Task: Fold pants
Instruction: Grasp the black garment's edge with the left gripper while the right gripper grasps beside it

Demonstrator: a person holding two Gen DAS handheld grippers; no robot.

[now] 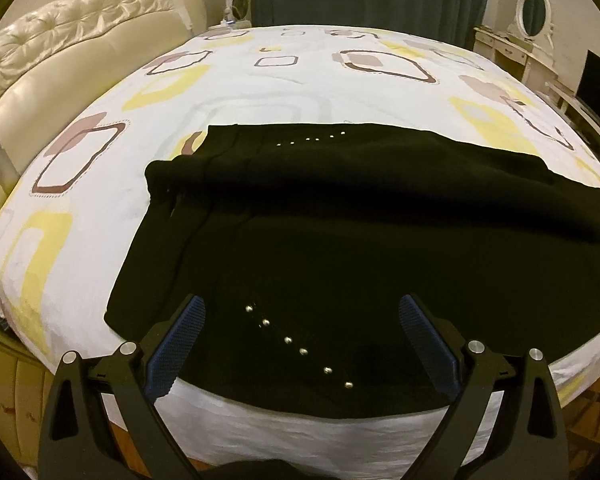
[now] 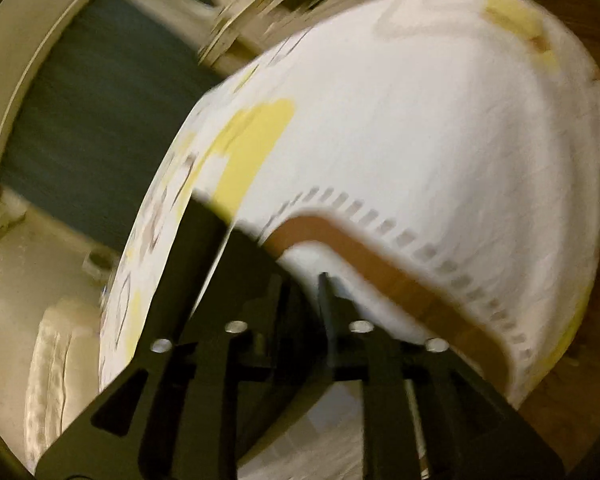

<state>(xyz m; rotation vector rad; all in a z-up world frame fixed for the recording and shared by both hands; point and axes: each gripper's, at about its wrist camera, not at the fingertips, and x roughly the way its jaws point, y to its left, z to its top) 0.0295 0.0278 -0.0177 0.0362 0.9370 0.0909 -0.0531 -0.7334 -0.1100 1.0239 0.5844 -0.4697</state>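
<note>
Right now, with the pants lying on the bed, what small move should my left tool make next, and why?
Probably lower the left tool, which is open and holds nothing, onto the near edge of the black pants by the row of studs and close on it. The pants lie partly folded on the bedsheet. The right tool looks shut, its blurred view tilted.

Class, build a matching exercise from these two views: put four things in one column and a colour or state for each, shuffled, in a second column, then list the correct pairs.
Things
1. black studded pants
2. tufted leather headboard
3. left gripper
4. oval vanity mirror

Descriptions
A. cream, shiny
B. open above the fabric
C. white-framed, far right
D. spread on the patterned bedsheet

Pairs: 1-D, 2-A, 3-B, 4-C
</note>
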